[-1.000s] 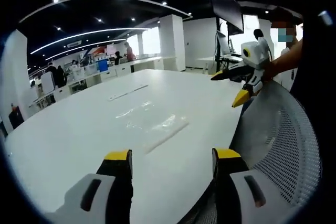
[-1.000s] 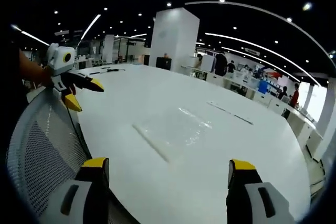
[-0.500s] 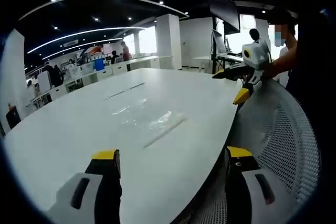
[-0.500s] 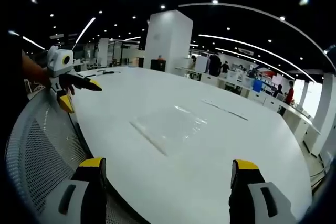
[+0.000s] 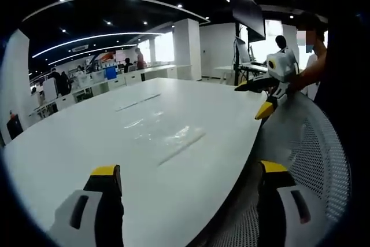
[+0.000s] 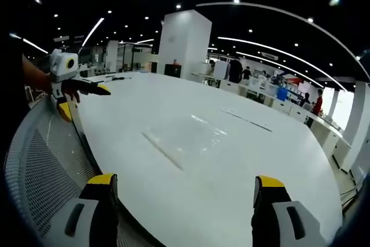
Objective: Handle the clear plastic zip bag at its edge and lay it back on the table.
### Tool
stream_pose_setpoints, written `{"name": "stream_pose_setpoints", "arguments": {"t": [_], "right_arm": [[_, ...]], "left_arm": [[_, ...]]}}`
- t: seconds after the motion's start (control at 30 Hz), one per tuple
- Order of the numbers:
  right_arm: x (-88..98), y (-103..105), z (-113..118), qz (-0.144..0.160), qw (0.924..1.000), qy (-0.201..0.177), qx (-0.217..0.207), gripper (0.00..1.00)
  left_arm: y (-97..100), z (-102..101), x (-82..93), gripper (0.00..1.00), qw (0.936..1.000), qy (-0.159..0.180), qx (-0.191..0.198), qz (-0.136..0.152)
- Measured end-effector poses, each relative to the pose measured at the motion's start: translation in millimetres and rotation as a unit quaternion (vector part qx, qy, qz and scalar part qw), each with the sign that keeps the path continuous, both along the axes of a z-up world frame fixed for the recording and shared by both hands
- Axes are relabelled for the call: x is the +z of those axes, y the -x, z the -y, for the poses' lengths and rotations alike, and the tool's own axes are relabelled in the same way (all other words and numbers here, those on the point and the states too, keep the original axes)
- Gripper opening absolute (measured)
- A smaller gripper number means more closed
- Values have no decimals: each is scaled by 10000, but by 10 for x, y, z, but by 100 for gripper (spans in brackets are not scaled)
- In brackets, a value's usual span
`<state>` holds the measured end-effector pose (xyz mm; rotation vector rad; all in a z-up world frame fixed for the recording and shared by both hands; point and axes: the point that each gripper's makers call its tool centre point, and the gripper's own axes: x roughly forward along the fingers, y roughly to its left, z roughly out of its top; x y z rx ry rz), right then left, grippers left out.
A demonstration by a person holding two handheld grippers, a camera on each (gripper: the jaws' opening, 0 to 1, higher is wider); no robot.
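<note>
The clear plastic zip bag (image 5: 165, 134) is lying flat on the white table (image 5: 75, 143), well out from the near edge, and nothing is touching it. It is thin and glossy, catching the ceiling lights in pale crinkled streaks, and its straight zip edge (a slightly raised strip) is running along the side nearest the grippers. In the right gripper view the same bag (image 6: 188, 141) is showing as a faint rectangular sheen with that strip on its near-left side.

The left gripper (image 5: 188, 172) is hanging short of the bag with its yellow-tipped black jaws spread wide, pinching nothing. The right gripper (image 6: 184, 180) is likewise standing with its jaws wide apart and empty, above the table's near edge.

Each gripper is also appearing in the other's view: the right one (image 5: 261, 98) is held by a hand at the right of the left gripper view, the left one (image 6: 81, 99) at the left of the right gripper view, both with jaws parted.

The tabletop is smooth, matte-white and rounded at its edge. A grey mesh chair back (image 5: 315, 154), finely perforated and curved, is sitting just beside the table.
</note>
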<state>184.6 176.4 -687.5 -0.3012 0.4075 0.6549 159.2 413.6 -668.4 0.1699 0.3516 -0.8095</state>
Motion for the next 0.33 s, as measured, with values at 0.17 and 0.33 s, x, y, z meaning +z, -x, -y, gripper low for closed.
{"name": "stream_pose_setpoints", "arguments": {"t": [0.17, 0.33], "right_arm": [[-6, 1, 0, -13, 10000, 20, 9, 98], [-10, 0, 1, -23, 10000, 21, 17, 99]], "left_arm": [[14, -17, 2, 99, 10000, 1, -11, -67], [1, -40, -2, 99, 10000, -11, -4, -77]]}}
